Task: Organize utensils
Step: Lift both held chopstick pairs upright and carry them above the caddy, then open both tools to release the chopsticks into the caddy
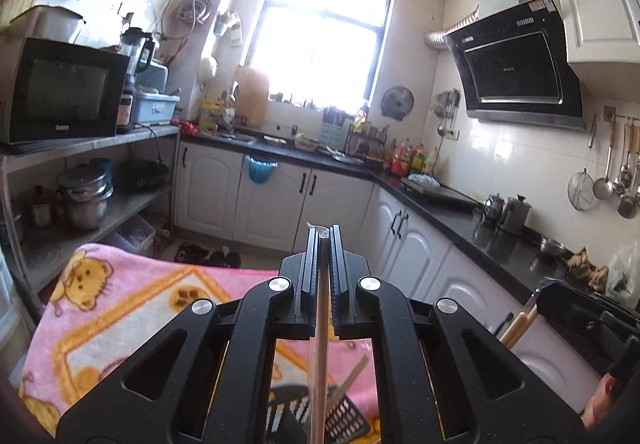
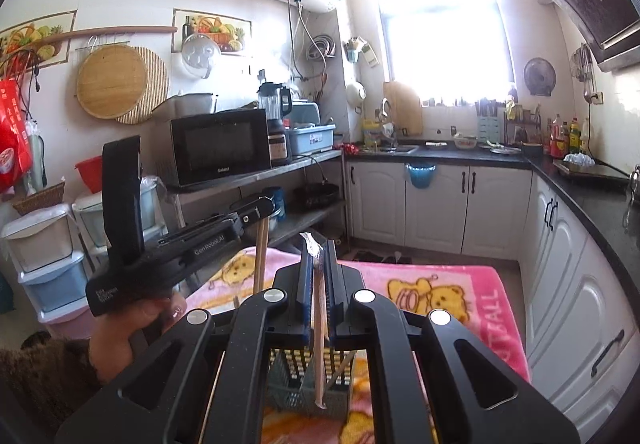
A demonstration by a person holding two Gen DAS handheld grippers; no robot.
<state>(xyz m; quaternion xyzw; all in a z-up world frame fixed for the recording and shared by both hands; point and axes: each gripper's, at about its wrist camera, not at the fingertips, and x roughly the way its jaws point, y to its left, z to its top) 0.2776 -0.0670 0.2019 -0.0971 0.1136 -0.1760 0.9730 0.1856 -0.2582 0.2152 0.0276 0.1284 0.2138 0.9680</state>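
The left gripper (image 1: 323, 234) has its fingers (image 1: 310, 264) clamped tight on a pair of wooden chopsticks in a clear wrapper (image 1: 319, 344), which hangs down between the gripper's arms toward a dark slotted utensil basket (image 1: 344, 418) below. The right gripper (image 2: 319, 249) is likewise closed hard on a second wrapped chopstick pair (image 2: 319, 344), its lower end dangling over the basket (image 2: 288, 384). The basket sits on a pink bear-print blanket (image 1: 120, 308) covering the bench, and one loose chopstick (image 1: 352, 376) leans out of it.

In the right wrist view the left gripper's body (image 2: 180, 248) crosses in from the left, held by a hand (image 2: 120, 336) in a brown fuzzy sleeve (image 2: 44, 380), with its chopsticks (image 2: 261, 260) hanging just beside the right gripper. Beyond the blanket stand white cabinets (image 2: 436, 204) under a black counter (image 2: 580, 184), a microwave (image 2: 220, 146) on a metal shelf, and stacked steel pots (image 1: 84, 196) underneath.
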